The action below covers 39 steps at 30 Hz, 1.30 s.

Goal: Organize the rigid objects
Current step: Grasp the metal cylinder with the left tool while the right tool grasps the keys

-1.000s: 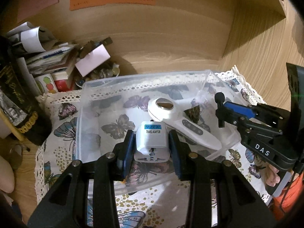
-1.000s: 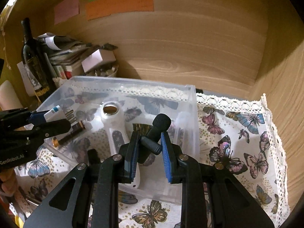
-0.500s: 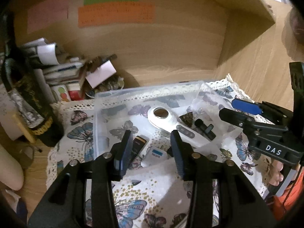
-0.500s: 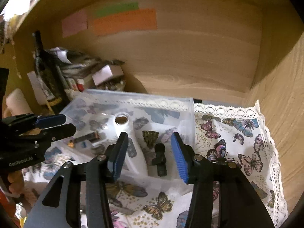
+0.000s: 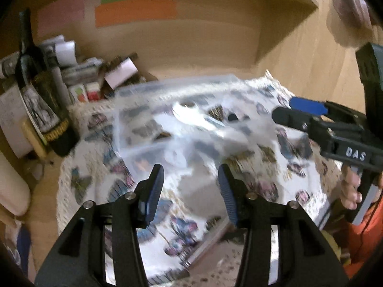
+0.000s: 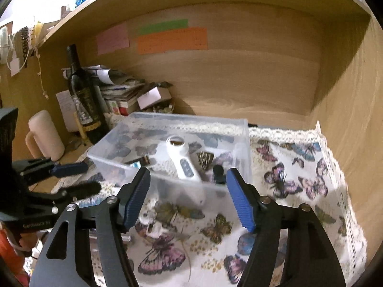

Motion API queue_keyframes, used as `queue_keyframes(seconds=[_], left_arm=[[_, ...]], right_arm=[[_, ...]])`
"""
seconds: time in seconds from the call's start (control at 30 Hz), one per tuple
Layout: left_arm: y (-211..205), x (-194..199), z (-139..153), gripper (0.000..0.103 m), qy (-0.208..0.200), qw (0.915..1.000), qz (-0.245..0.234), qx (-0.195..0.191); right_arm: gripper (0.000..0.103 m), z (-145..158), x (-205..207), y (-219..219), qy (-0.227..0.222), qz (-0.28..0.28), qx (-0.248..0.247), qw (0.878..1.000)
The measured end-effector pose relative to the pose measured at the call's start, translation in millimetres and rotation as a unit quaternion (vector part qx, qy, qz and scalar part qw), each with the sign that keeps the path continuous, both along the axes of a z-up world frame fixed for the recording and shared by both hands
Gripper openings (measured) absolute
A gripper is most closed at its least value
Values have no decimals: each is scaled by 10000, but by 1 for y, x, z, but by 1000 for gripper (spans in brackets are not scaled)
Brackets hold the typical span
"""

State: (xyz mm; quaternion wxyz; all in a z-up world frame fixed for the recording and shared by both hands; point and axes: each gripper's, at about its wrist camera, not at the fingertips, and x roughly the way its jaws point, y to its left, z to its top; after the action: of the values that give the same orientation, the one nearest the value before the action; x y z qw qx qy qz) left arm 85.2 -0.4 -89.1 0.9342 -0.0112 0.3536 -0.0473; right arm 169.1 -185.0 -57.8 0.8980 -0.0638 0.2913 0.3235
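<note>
A clear plastic box stands on the butterfly cloth. Inside lie a white handheld device, a small black microphone, and other small items, partly hidden. The box also shows, blurred, in the left wrist view. My right gripper is open and empty, in front of the box's near wall. My left gripper is open and empty, held back from the box. The right gripper shows from the side in the left wrist view; the left gripper shows at the left of the right wrist view.
A dark wine bottle, stacked papers and a small carton stand at the back left of the wooden alcove. A cream cylinder stands left of the box. Colored notes hang on the back wall. A small white item lies on the cloth.
Both grippers let go of their loads into the box: the left the white travel adaptor, the right the black microphone. Both have since drawn back and up, open.
</note>
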Motion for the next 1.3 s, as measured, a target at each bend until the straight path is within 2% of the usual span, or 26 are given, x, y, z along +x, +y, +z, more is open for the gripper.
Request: queue_keyframes(seconds=[0.43,0.5,0.7,0.9,0.97,1.03,1.3], left_arm=[[-20,-7,-58,46,784,9962,-340,-157],[-19,-10,-60,36,712,9969,-308,-115],[-13,-18,-63,15,607,9978,-239,-95],[-5,-21,-63,15,549,9980,-206,-223],[-5,-20,-63,15,525,9981,-205,-238],[-4,-20,-61,15,482,9983,-188,-264],[2,-26,-38,15,179,9993,-112,-312]], right_arm=[[69,-44,-10,-2,618,-77,-285,9977],[71,-53,-10,3,771,-28,-384,9963],[78,-75,-4,25,1147,115,-674,9910],[79,-86,-3,45,1028,78,-1188,9876],[74,-87,-3,46,1003,72,-1215,9875],[59,-87,-2,44,984,8,-1171,9882],[59,-80,-10,28,833,-208,-958,9917]])
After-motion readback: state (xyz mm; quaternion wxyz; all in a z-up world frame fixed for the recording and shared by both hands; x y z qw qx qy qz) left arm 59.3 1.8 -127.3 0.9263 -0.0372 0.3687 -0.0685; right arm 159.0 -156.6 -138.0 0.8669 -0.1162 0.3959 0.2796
